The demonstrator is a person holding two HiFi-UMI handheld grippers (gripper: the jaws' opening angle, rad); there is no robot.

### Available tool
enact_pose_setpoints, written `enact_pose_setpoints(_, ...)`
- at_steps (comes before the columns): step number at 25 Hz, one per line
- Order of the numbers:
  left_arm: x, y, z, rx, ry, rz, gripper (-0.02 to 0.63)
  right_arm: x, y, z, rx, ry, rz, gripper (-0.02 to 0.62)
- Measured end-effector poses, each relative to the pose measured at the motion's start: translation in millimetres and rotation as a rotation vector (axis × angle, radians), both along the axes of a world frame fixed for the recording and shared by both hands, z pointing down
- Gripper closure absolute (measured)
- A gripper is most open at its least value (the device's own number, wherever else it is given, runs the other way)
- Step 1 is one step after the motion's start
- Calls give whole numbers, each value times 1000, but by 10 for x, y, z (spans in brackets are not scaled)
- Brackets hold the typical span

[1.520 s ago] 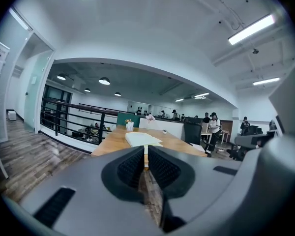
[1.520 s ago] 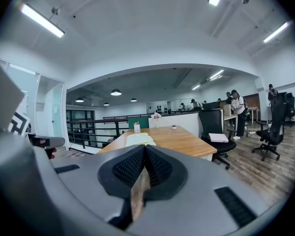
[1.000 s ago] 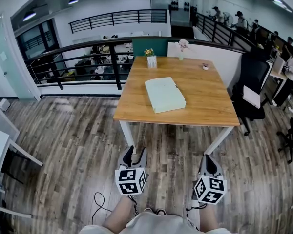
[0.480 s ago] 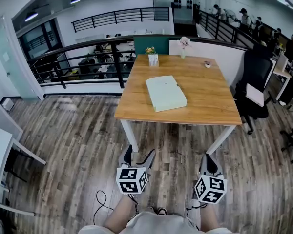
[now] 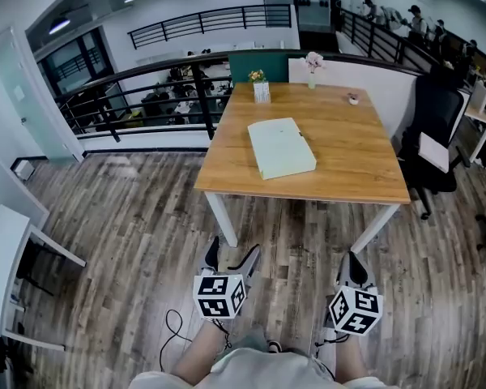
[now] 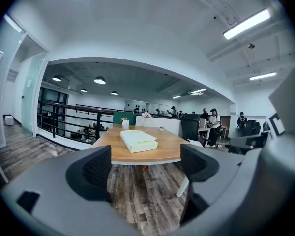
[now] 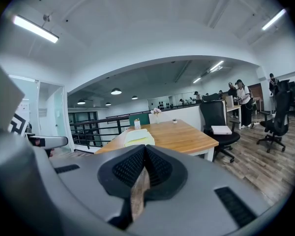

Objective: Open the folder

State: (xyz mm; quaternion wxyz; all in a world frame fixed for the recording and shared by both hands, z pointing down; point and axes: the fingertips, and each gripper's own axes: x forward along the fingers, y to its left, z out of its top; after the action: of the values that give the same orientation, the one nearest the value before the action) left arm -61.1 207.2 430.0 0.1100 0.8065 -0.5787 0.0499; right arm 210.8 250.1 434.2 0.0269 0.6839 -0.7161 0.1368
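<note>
A pale green folder (image 5: 281, 147) lies closed on the wooden table (image 5: 340, 168), well ahead of both grippers. My left gripper (image 5: 233, 251) hangs low over the floor in front of the table; its jaws have just been opening and now stand wide open with nothing between them. In the left gripper view the folder (image 6: 137, 140) shows far off between the open pads (image 6: 91, 171). My right gripper (image 5: 355, 261) hangs beside it, to the right, shut and empty. The right gripper view shows its jaws (image 7: 144, 168) pressed together, the folder (image 7: 137, 137) beyond them.
A flower vase (image 5: 312, 61), a small plant box (image 5: 261, 91) and a small object (image 5: 353, 99) stand at the table's far end. A black office chair (image 5: 437, 144) is right of the table, a black railing (image 5: 146, 87) behind it, a white desk (image 5: 8, 250) at left. A cable (image 5: 174, 327) lies on the floor.
The left gripper's jaws went from nearly shut to wide open. The right jaws stayed shut. The table has come slightly nearer in the head view.
</note>
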Motion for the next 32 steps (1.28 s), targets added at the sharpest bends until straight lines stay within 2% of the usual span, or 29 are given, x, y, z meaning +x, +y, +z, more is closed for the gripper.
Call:
enact_pose_setpoints(12, -56, -517, 110, -16, 7, -26, 166, -5, -503, 70, -21, 1, -11, 594)
enact_pose_setpoints(20, -179, -1228, 105, -18, 34, -15, 166, -84, -1135, -57, -18, 28, 7, 594)
enact_pose_setpoints(32, -612, -2330, 16, -6, 87, 4, 166, -378, -2107, -283, -13, 78, 62, 594)
